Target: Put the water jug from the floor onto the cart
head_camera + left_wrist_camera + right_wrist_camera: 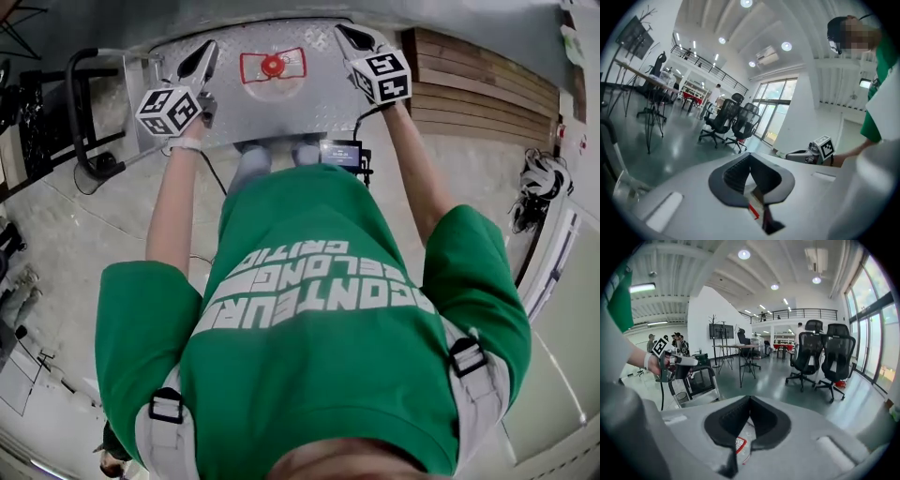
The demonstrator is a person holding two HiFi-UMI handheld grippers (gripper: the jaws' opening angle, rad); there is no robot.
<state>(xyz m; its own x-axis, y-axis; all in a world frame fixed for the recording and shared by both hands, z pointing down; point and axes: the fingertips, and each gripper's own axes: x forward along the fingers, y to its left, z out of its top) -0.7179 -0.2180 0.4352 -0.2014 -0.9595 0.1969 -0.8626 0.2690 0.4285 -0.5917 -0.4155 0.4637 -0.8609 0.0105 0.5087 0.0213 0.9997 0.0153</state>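
Judging by how things lie, your task looks done: the water jug (272,73) stands upright on the cart (323,108), red cap up, near the middle of its deck. Above the cart, your left gripper (208,52) and right gripper (347,36) flank the jug, apparently clear of it, each with jaws closed together on nothing.

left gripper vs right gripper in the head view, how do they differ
The left gripper is by the black tube handle of the grey metal cart; the right gripper is at the cart's other side, near the brown wooden slat wall. The left gripper's marker cube sits lower in the picture than the right gripper's. Shared: both jaws are shut on nothing, flanking the clear red-capped water jug on the cart.
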